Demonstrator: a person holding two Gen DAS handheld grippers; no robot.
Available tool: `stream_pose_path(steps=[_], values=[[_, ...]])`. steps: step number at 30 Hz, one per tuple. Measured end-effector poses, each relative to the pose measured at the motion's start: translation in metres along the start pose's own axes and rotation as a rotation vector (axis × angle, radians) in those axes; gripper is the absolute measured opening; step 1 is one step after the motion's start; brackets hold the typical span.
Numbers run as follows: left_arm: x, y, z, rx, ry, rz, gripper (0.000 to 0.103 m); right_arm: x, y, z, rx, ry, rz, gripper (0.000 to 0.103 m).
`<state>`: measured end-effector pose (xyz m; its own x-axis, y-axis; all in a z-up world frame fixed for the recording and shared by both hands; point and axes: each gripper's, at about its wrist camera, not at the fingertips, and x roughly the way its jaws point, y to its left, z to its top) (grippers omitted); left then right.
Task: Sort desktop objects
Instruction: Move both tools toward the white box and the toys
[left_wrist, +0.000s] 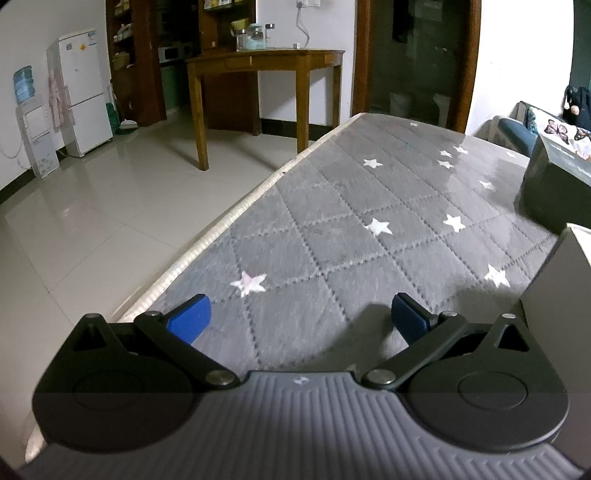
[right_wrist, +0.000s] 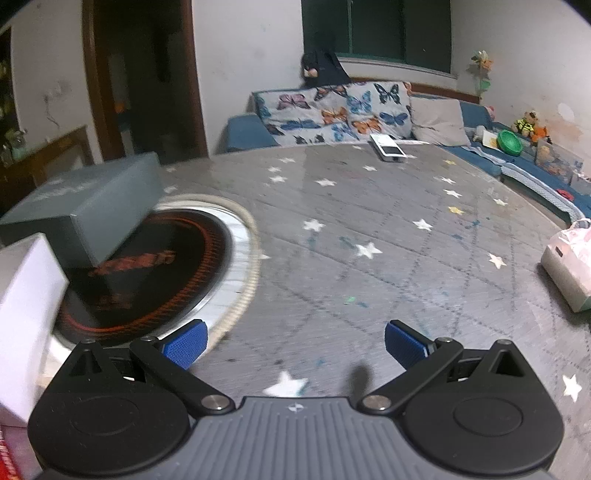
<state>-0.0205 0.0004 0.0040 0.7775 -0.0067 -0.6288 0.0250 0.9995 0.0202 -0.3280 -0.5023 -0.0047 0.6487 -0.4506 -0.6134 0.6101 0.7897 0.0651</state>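
Note:
My left gripper (left_wrist: 299, 317) stands open over the grey star-patterned table cover (left_wrist: 332, 229), nothing between its blue pads. A dark box (left_wrist: 550, 192) sits at the right edge of the left wrist view, with a grey box corner (left_wrist: 554, 280) nearer. My right gripper (right_wrist: 293, 343) is open too, empty, low over the same cover (right_wrist: 369, 229). To its left lies a round black cooktop (right_wrist: 147, 266) with red rings; a grey-green box (right_wrist: 92, 206) rests on its far side. A white box (right_wrist: 26, 302) is at the far left. A white flat device (right_wrist: 388, 147) lies at the far edge.
A pale box with a pink bag (right_wrist: 569, 262) sits on the table's right side. A sofa with a butterfly throw (right_wrist: 332, 114) stands behind the table. Beyond the table's left edge (left_wrist: 207, 240) are tiled floor, a wooden table (left_wrist: 258, 81) and a white fridge (left_wrist: 85, 92).

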Motion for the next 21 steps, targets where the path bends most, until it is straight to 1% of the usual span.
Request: stream_pose_path(steps=[11,21], values=[[-0.031,0.0,-0.007,0.024,-0.015,-0.022,0.103,-0.035,0.03,-0.007,-0.037,-0.056,0.075,0.103],[-0.059,-0.007,-0.01,0.062,-0.033,-0.034,0.103,-0.055,0.052,-0.016,-0.098,-0.089,0.122,0.103]])
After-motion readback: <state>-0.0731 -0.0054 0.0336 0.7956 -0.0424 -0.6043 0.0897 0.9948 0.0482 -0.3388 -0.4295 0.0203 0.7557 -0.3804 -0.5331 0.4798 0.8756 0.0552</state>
